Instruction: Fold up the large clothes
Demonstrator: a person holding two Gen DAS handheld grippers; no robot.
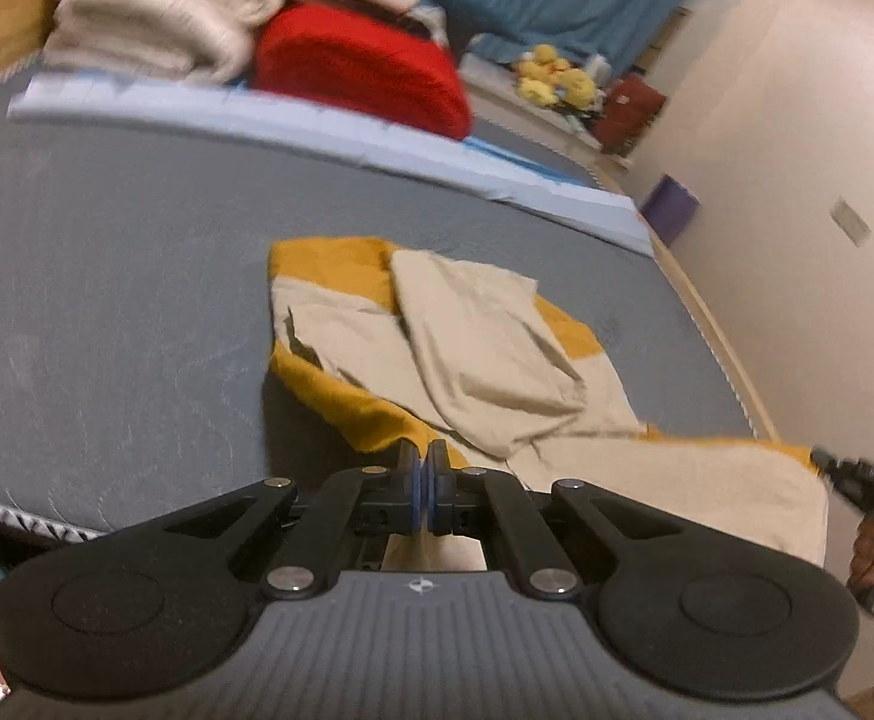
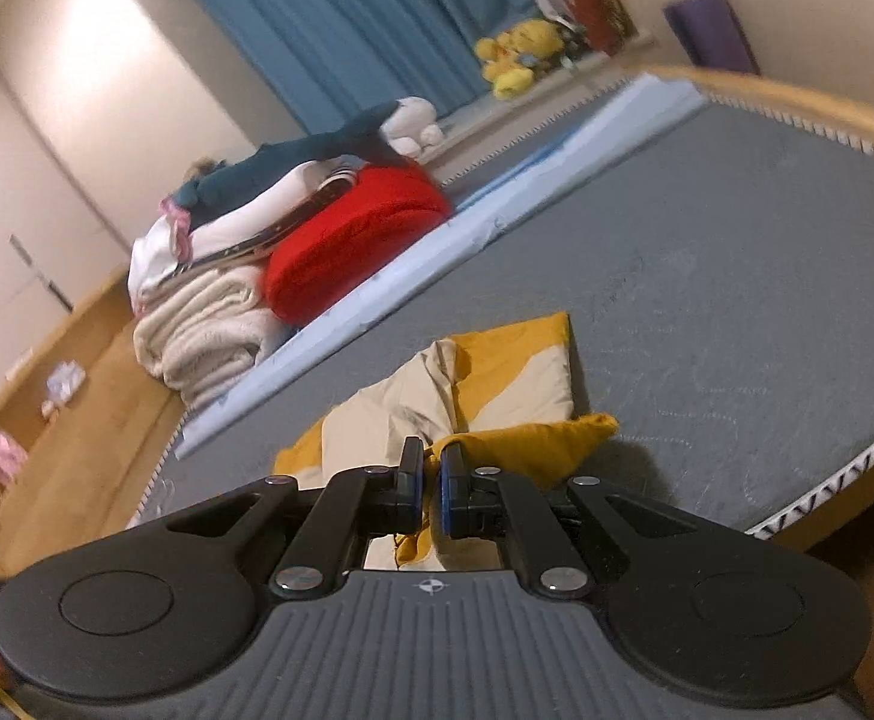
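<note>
The left gripper (image 1: 424, 468) and right gripper (image 2: 431, 474) are each clamped on the near edge of the cream and mustard garment (image 1: 485, 354). Its far part lies on the grey mattress (image 1: 107, 300), near a red blanket (image 1: 359, 66).

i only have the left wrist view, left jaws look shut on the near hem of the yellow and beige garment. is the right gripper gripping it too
Observer: Yes. In the right wrist view the right gripper is shut on a yellow fold of the garment.
Operator: whats at the far left end of the bed, my view cuts it off
Observer: A dark teal cloth lies on top of the stack of folded blankets, next to the red blanket.
Operator: anything past the bed on that side
Observer: A wooden shelf with small pink items on it.
</note>
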